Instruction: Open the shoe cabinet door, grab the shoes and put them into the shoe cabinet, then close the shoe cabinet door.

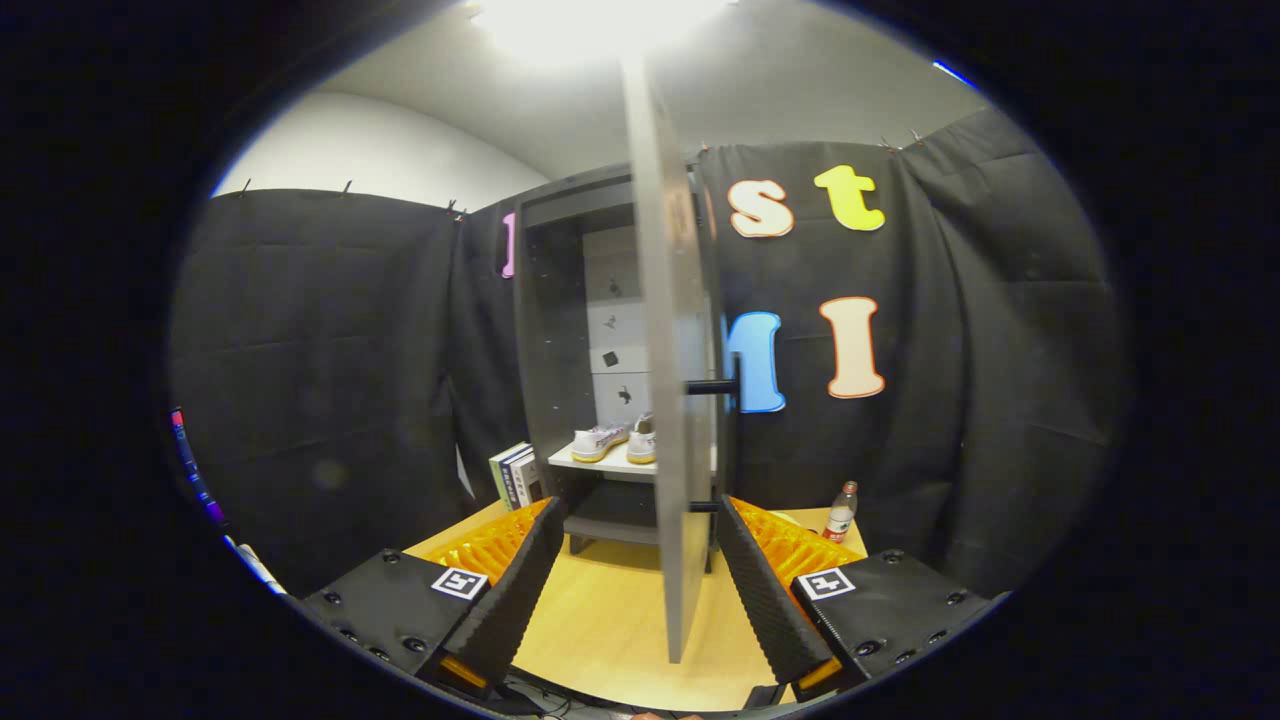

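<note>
Hand-held gripper: the hand-held gripper (640, 540) has its fingers spread wide apart, holding nothing; the free edge of the door stands in the gap between them, touching neither finger.
Shoe cabinet: the shoe cabinet (560, 330) stands on the tabletop (610, 620) beyond the fingers, against the black cloth wall; its interior is dark, with a pale panelled back.
Door: the shoe cabinet door (668, 400) is swung open toward the camera and seen nearly edge-on, a tall grey panel reaching from near the ceiling light down to the tabletop.
Handle: a dark bar handle (712, 386) sticks out of the door's right face, about halfway up; a second short dark stub shows lower down on the same side.
Shoes: a pair of white shoes (612, 440) sits inside the cabinet on a light shelf (600, 463), the right shoe partly hidden behind the door.
Books: a few upright books (515, 474) stand on the tabletop just left of the cabinet.
Bottle: a small bottle (841, 512) with a red label stands upright on the tabletop to the right, beyond the right finger.
</note>
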Demonstrator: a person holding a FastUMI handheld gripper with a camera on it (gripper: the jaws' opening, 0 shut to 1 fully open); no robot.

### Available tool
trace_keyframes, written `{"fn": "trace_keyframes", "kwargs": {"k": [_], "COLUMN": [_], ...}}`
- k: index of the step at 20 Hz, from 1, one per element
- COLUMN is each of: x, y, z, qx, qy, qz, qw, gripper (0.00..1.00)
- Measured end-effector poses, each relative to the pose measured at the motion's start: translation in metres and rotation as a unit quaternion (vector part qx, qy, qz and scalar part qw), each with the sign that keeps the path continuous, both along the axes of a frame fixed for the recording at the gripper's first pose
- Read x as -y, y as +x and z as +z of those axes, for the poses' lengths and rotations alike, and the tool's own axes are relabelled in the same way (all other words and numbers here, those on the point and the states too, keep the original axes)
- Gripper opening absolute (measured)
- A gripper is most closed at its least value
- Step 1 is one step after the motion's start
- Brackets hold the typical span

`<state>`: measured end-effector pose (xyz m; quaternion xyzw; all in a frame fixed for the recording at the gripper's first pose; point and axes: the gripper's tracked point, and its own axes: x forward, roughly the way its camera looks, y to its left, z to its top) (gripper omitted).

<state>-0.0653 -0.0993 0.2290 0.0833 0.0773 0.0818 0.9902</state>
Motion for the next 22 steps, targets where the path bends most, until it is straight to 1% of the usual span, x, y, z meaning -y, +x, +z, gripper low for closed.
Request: {"fn": "trace_keyframes", "kwargs": {"k": [3,6,10,13,15,17,22], "x": [0.041,0.074,0.099,0.099,0.093,0.088,0.081], "y": [0.009,0.027,0.066,0.094,0.107,0.114,0.115], "z": [-0.004,-0.008,-0.008,-0.010,-0.013,-0.015,-0.019], "qx": [0.001,0.006,0.009,0.006,0.003,0.001,-0.012], "qy": [0.001,-0.019,-0.028,-0.038,-0.058,-0.069,-0.049], "qz": [-0.026,-0.054,-0.081,-0.080,-0.073,-0.067,-0.061], "qw": [1.000,0.998,0.996,0.996,0.996,0.995,0.997], "gripper": [0.95,0.95,0.95,0.95,0.95,0.95,0.94]}}
